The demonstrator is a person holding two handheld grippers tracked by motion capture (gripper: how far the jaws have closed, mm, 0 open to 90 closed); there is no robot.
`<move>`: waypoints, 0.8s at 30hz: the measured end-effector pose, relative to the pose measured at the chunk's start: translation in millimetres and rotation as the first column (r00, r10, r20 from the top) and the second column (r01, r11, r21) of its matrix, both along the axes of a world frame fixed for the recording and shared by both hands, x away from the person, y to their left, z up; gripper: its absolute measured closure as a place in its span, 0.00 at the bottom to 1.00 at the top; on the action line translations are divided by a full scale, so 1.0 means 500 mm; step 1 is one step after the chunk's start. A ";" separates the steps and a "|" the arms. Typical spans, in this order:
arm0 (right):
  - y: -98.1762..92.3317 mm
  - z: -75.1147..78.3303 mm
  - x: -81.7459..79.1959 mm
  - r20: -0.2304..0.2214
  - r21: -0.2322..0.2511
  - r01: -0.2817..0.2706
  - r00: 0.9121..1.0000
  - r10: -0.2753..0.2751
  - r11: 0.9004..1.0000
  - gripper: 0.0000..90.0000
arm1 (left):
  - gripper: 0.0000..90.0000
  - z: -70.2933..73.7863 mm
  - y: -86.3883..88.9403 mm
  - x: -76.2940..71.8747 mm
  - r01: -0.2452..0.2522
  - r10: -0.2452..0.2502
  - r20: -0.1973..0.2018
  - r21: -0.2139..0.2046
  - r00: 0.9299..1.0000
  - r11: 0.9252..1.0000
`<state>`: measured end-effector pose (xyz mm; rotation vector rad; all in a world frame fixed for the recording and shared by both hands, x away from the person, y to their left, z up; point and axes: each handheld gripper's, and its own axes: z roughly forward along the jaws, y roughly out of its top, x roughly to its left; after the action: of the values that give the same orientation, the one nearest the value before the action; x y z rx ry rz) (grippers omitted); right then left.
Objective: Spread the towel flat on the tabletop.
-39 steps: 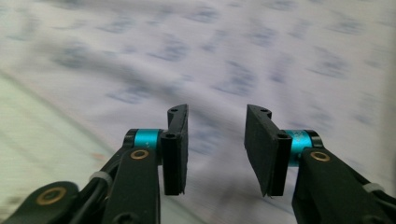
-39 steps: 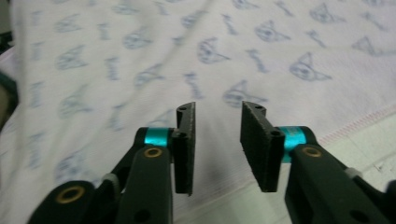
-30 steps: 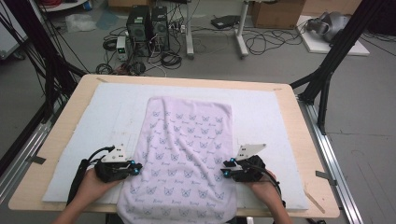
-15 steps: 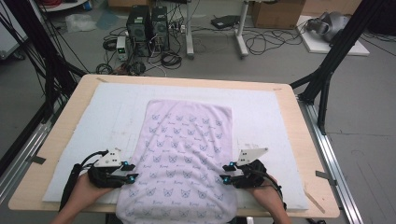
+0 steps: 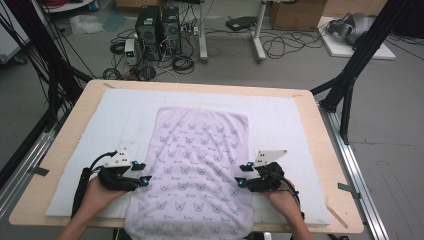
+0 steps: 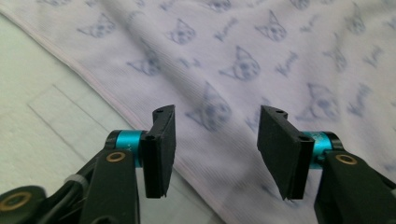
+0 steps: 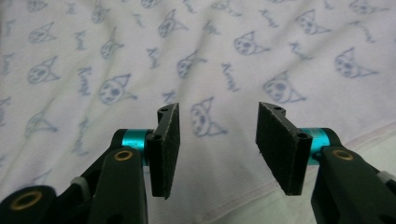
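The table point(image 5: 70, 125) carried a white mat point(image 5: 115, 115), and on it the lilac cat-print towel point(image 5: 200, 165) lay flat, its near end hanging over the table's front edge. The left gripper point(image 5: 142, 172) and right gripper point(image 5: 241, 175) sat at its side edges, jaws just opened, gripping nothing.

A pale lilac towel point(image 5: 197, 165) printed with small blue cat faces lies spread flat, its near end hanging over the worktop's point(image 5: 320, 125) edge.
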<state>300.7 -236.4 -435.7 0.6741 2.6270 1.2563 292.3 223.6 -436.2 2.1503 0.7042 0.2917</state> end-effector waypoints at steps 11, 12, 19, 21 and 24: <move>-0.026 0.009 0.045 0.016 0.075 0.060 0.998 -0.061 0.995 0.40 | 0.46 0.012 0.007 0.038 -0.061 0.063 0.035 -0.054 0.997 0.997; -0.026 0.010 0.049 0.017 0.089 0.068 0.997 -0.069 0.994 0.38 | 0.45 0.013 0.008 0.038 -0.065 0.067 0.040 -0.052 0.997 0.997; -0.023 0.010 0.051 0.009 0.108 0.099 0.995 -0.101 0.989 0.28 | 0.43 0.014 0.006 0.037 -0.066 0.068 0.039 -0.039 0.997 0.997; -0.020 0.010 0.048 0.006 0.101 0.101 0.995 -0.103 0.990 0.26 | 0.43 0.015 0.006 0.039 -0.066 0.068 0.045 -0.039 0.997 0.997; -0.013 0.009 0.045 0.013 0.072 0.089 0.996 -0.090 0.993 0.25 | 0.42 0.015 0.003 0.040 -0.069 0.070 0.049 -0.036 0.996 0.997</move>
<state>323.3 -242.8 -431.3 0.7806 2.5187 1.3293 312.3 225.0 -428.8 2.0816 0.7513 0.3664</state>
